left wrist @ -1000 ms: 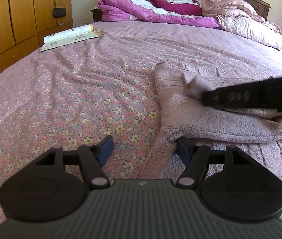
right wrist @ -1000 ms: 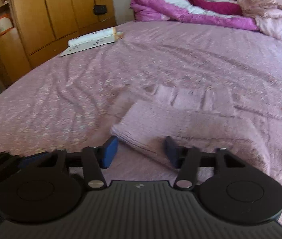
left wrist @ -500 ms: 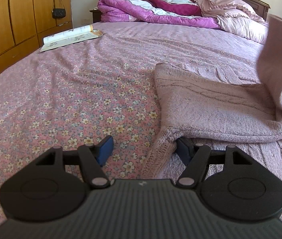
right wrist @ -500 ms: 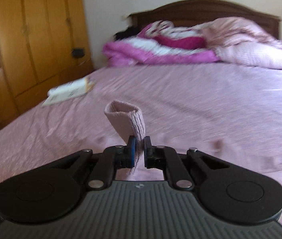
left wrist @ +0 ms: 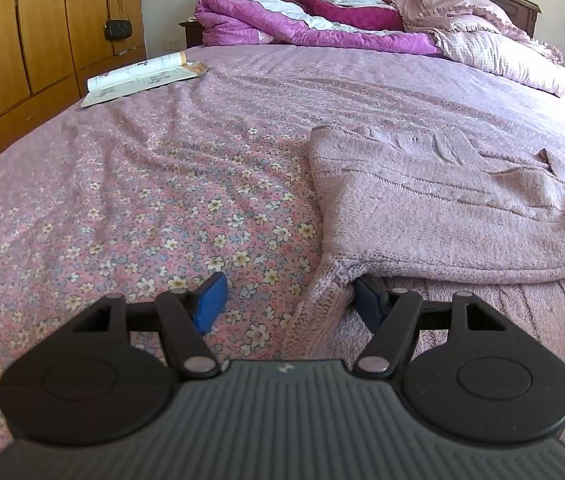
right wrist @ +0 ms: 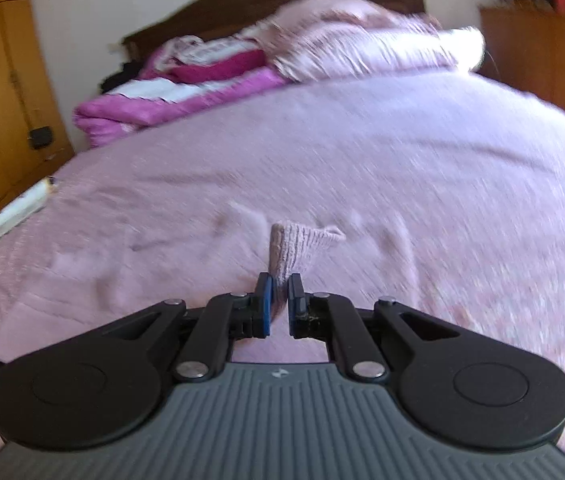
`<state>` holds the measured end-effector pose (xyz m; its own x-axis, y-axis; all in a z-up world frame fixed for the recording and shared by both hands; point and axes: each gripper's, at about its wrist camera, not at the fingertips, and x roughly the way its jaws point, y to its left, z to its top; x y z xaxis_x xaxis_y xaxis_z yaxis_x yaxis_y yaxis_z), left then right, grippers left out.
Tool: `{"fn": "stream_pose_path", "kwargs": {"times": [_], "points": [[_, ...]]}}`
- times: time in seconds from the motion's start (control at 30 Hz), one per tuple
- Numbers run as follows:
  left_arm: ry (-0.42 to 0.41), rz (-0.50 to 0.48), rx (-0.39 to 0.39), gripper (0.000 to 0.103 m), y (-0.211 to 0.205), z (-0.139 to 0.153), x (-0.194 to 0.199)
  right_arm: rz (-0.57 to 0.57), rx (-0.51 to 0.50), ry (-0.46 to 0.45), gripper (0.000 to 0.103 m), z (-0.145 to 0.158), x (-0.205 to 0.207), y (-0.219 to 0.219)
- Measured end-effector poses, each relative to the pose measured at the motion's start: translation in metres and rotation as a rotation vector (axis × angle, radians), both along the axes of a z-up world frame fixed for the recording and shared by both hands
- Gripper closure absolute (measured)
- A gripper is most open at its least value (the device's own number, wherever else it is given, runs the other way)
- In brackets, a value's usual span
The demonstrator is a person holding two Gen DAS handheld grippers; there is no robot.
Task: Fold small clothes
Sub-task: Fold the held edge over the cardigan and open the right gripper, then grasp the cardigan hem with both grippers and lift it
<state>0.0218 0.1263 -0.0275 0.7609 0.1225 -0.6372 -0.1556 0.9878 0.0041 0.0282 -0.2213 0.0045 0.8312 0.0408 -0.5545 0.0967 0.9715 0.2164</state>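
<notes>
A pale pink knitted sweater (left wrist: 442,208) lies on the bed, its upper part folded over the lower part. My left gripper (left wrist: 288,304) is open at the sweater's near left edge, the knit hem lying between its jaws and the right pad tucked under the fold. My right gripper (right wrist: 279,300) is shut on the sweater's sleeve cuff (right wrist: 298,246), which stands up from the jaws above the sweater (right wrist: 162,272). The right wrist view is blurred by motion.
The bed has a pink floral sheet (left wrist: 142,200). An open book (left wrist: 142,76) lies at its far left edge. A heap of magenta and pink quilts (left wrist: 362,20) lies at the headboard. Wooden wardrobes (left wrist: 22,40) stand left, a wooden cabinet (right wrist: 542,60) right.
My right gripper shut on the sleeve cuff, lifted it off the sweater's left part and carried it right. The sleeve has left the left wrist view. My left gripper has not moved.
</notes>
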Motion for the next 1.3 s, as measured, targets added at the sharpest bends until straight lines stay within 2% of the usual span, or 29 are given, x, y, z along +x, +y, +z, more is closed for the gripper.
{"fn": "stream_pose_path", "kwargs": {"times": [0.1, 0.17, 0.3, 0.33, 0.47, 0.57, 0.67, 0.77, 0.87, 1.0, 1.13, 1.3], "points": [[0.001, -0.002, 0.001, 0.034, 0.0, 0.0, 0.0, -0.059, 0.063, 0.065, 0.094, -0.024, -0.003, -0.018], [0.001, -0.002, 0.004, 0.034, 0.0, 0.0, 0.001, -0.085, 0.086, 0.072, 0.094, -0.034, -0.012, -0.025], [0.002, -0.001, 0.01, 0.033, -0.001, 0.0, 0.001, -0.127, 0.083, 0.056, 0.092, -0.032, -0.025, -0.036], [0.002, -0.001, 0.009, 0.033, -0.001, 0.0, 0.001, -0.126, 0.091, 0.049, 0.088, -0.029, -0.028, -0.036], [0.005, 0.002, 0.008, 0.033, -0.001, 0.001, 0.001, -0.083, 0.092, 0.005, 0.06, -0.016, -0.03, -0.031], [0.019, -0.003, 0.009, 0.033, 0.0, 0.004, 0.0, -0.053, 0.069, -0.006, 0.059, -0.013, -0.019, -0.019], [0.04, -0.009, -0.005, 0.034, 0.002, 0.009, -0.002, -0.03, 0.058, 0.076, 0.059, -0.029, -0.002, -0.018], [0.059, -0.034, -0.021, 0.035, 0.005, 0.016, -0.01, -0.021, 0.071, 0.069, 0.058, -0.031, -0.003, -0.022], [0.083, -0.076, -0.03, 0.035, 0.008, 0.022, -0.023, -0.022, 0.085, 0.063, 0.057, -0.021, -0.018, -0.029], [0.124, -0.093, -0.059, 0.035, 0.016, 0.028, -0.044, 0.015, 0.068, 0.068, 0.043, -0.008, -0.055, -0.039], [0.173, -0.099, -0.11, 0.035, 0.024, 0.028, -0.066, 0.056, 0.039, 0.114, 0.042, 0.002, -0.094, -0.049], [0.241, -0.118, -0.17, 0.035, 0.028, 0.028, -0.088, 0.111, 0.061, 0.2, 0.042, 0.004, -0.137, -0.054]]}}
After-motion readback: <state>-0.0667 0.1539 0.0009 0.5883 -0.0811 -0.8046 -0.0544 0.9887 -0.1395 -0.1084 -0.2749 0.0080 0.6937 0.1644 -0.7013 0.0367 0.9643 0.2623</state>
